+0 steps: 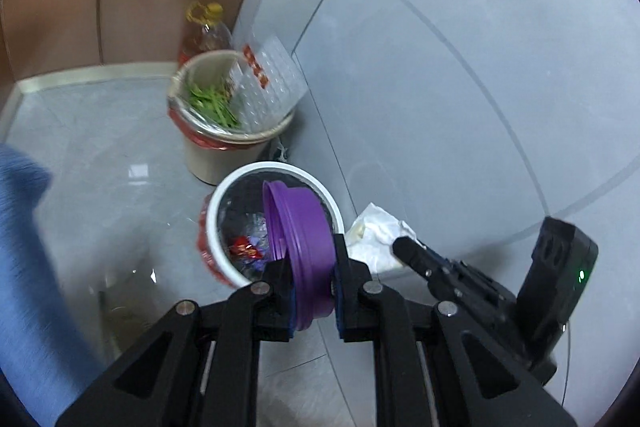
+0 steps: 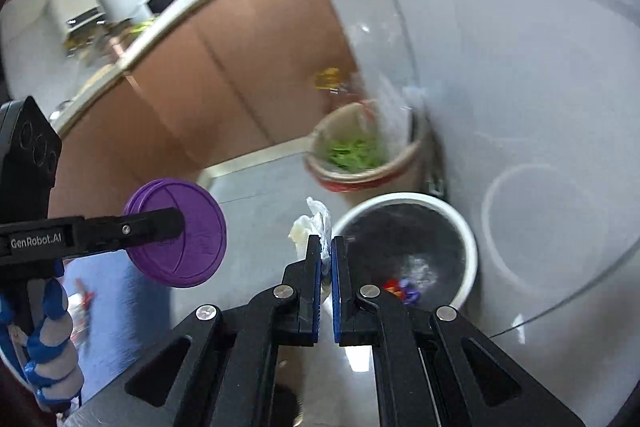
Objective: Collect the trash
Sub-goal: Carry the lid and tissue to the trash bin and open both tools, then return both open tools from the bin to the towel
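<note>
**Over the kitchen bins, both tongs come in loaded**

Above the grey tiled floor (image 1: 440,67), the left tongs (image 1: 313,291) pinch a round purple plastic lid (image 1: 304,243) by its flat faces, holding it on edge over the near rim of the white-rimmed, black-lined trash bin (image 1: 276,223). The right tongs (image 2: 326,259), pressed together, grip a crumpled white paper tissue (image 2: 314,227) that sticks up past their tips. In the right wrist view the bin lies just right of and slightly beyond the tissue, while the lid hangs well to the left. The left tongs appear nearer a drop, the lid already partly over the opening. Foil and red wrappers (image 1: 246,247) lie at the bin's bottom. Farther off stands a beige bin holding green vegetable scraps (image 1: 224,115) and a clear blister tray (image 1: 268,83), with a yellow-capped oil bottle (image 1: 206,31) behind.
</note>
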The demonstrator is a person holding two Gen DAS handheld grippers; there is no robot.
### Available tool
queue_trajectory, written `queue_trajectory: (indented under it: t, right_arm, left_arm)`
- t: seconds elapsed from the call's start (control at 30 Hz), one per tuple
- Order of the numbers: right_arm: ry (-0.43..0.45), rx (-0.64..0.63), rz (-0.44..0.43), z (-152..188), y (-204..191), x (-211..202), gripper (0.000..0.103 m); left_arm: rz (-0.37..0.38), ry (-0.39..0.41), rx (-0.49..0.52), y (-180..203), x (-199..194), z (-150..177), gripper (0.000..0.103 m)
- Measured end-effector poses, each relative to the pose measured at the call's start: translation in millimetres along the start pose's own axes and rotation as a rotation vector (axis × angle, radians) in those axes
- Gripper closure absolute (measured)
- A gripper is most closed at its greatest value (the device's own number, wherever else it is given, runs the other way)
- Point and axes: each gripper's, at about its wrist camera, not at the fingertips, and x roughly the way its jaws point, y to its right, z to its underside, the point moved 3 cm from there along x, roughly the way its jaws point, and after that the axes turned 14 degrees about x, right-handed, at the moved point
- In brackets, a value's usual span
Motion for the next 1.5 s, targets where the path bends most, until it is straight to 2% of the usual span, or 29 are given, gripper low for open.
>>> queue_trajectory:
  t: [0.23, 0.3, 0.33, 0.4, 0.47, 0.67, 0.9, 1.03, 1.2, 1.37, 1.5]
  right_arm:
    - [-0.023, 0.011, 0.114, -18, 32, 54, 0.095]
    - [-0.025, 0.001, 0.14, -18, 37, 63, 0.095]
    - [-0.024, -0.006, 0.156, -19, 38, 67, 0.091]
    - [-0.028, -0.02, 0.172, -19, 37, 71, 0.084]
    - [-0.024, -0.041, 0.177, -18, 35, 72, 0.075]
    - [-0.011, -0.045, 0.173, -10, 28, 57, 0.073]
    - [0.043, -0.073, 0.127, 2, -3, 15, 0.072]
    - [0.096, -0.087, 0.078, 10, -31, -25, 0.066]
    - [0.156, -0.143, 0.007, 25, -74, -78, 0.062]
    - [0.192, -0.195, -0.069, 42, -110, -130, 0.062]
    - [0.227, -0.231, -0.133, 54, -139, -174, 0.062]
  left_arm:
    - [0.009, -0.041, -0.031, -9, 65, -20, 0.087]
    - [0.016, -0.046, -0.047, -11, 73, -20, 0.082]
    - [0.019, -0.044, -0.054, -12, 76, -20, 0.08]
    - [0.022, -0.039, -0.064, -15, 76, -20, 0.072]
    - [0.022, -0.04, -0.068, -17, 74, -18, 0.07]
    - [0.009, 0.002, -0.081, -18, 48, -11, 0.07]
    - [-0.089, 0.16, -0.066, -1, -37, 0, 0.07]
    - [-0.147, 0.237, -0.051, 13, -91, 14, 0.07]
    - [-0.218, 0.344, -0.037, 30, -158, 39, 0.049]
    - [-0.225, 0.432, -0.043, 41, -221, 73, 0.049]
    - [-0.261, 0.482, -0.026, 48, -276, 103, 0.049]
